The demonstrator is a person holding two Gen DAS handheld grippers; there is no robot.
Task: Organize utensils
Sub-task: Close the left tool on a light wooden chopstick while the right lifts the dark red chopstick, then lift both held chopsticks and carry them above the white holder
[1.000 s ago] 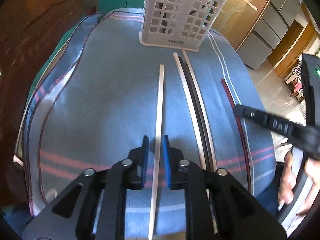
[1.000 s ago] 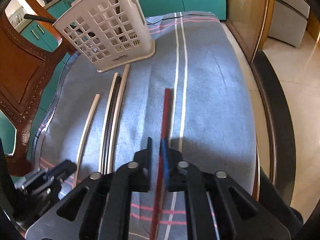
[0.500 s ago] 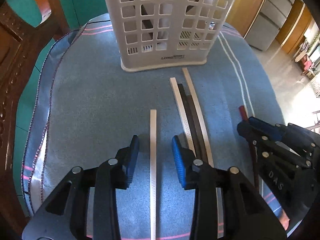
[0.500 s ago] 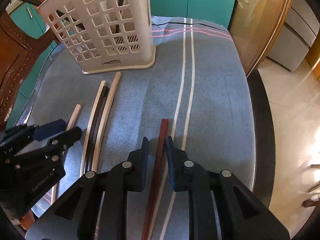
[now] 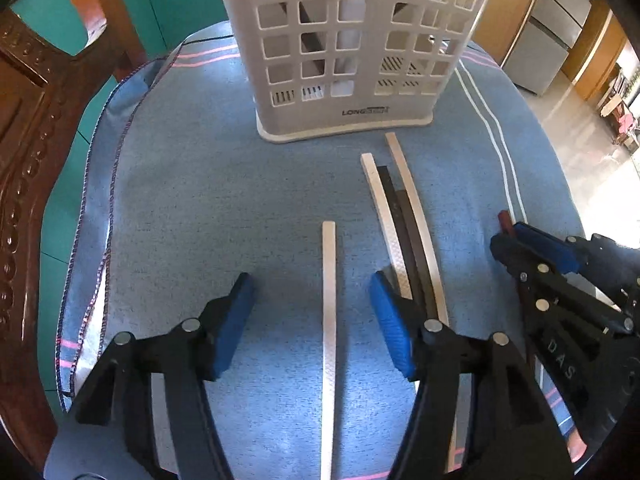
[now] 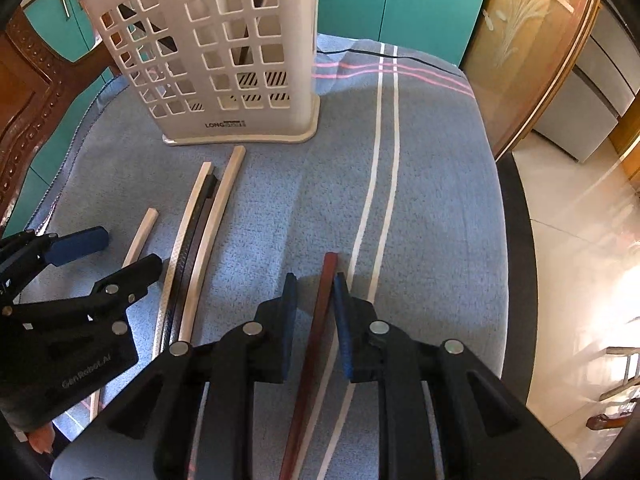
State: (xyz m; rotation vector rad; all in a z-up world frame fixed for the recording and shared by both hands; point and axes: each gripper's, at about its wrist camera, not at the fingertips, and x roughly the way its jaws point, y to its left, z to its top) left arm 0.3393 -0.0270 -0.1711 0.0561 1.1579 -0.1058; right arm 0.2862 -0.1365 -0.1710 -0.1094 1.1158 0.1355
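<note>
My left gripper [image 5: 312,316] jaws are opening, straddling the pale stick [image 5: 329,320], clear of it; it runs lengthwise toward the basket [image 5: 352,60]. My right gripper [image 6: 314,312] stands narrow around the red stick [image 6: 316,340], pads apparently just clear.

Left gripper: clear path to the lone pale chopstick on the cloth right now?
Probably yes. The left gripper straddles the pale chopstick, jaws opening, pads clear of it on both sides. Nothing lies between them; the bundle of four sticks sits just off its right pad, and the right gripper is busy over the red chopstick.
</note>
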